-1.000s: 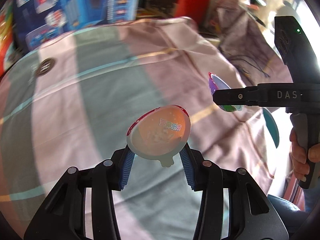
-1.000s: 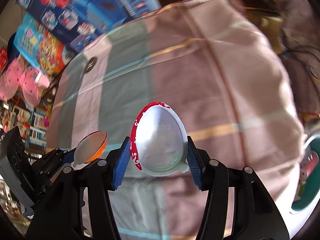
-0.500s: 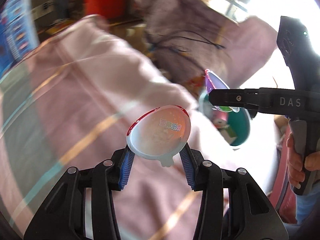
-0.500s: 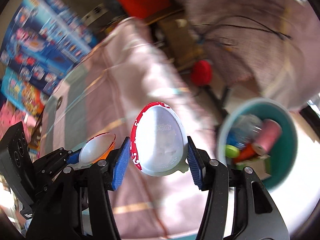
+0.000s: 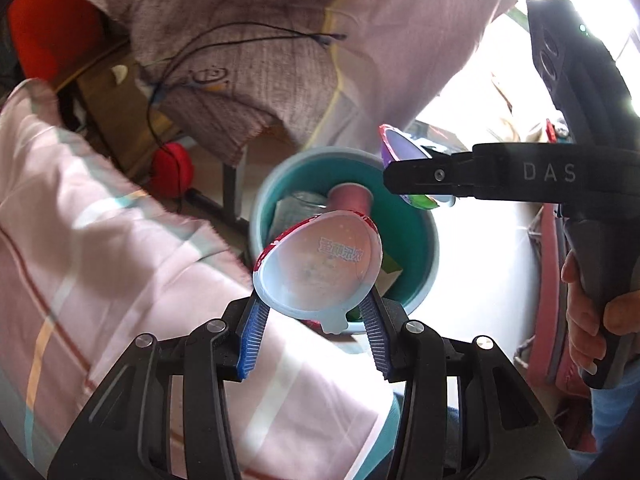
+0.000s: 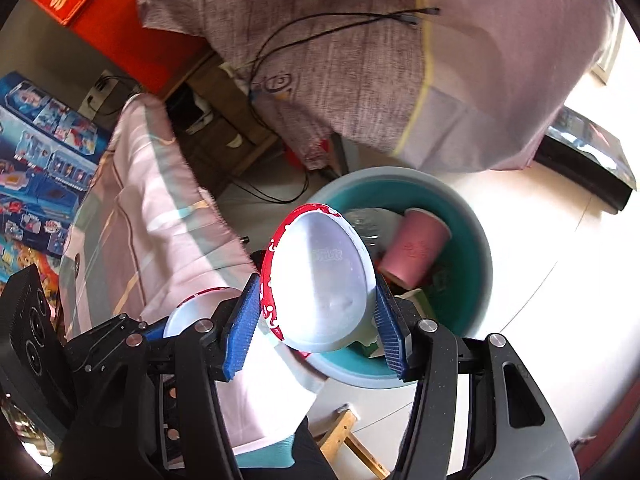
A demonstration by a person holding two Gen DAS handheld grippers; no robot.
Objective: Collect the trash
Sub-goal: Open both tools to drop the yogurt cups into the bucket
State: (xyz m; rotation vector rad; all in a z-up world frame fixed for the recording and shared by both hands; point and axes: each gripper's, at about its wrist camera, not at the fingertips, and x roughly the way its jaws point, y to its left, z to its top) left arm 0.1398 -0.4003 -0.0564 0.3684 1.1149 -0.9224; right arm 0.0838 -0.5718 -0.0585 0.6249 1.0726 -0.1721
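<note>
Left tongs (image 5: pixel 316 332): clenched on an egg-shaped plastic shell half (image 5: pixel 320 268), blue pads pressing its two sides, hollow side facing the camera, red rim along its upper left edge.
Right tongs (image 6: pixel 316 320): clenched on a second egg-shaped shell half (image 6: pixel 320 280), white with a red patterned rim, also pinched at both sides.
Position of the shells: both are held in the air over the teal bin (image 6: pixel 472 240), apart from its contents.
Teal bin: round, standing on the pale floor (image 6: pixel 540 320); inside lie a pink paper cup (image 6: pixel 414 252) on its side and other scraps too jumbled to tell.
Beside the bin: pink checked cloth (image 5: pixel 100 260) at the left.
Behind: grey-purple fabric (image 6: pixel 340 60) with thin black cables (image 6: pixel 320 36) across it.
</note>
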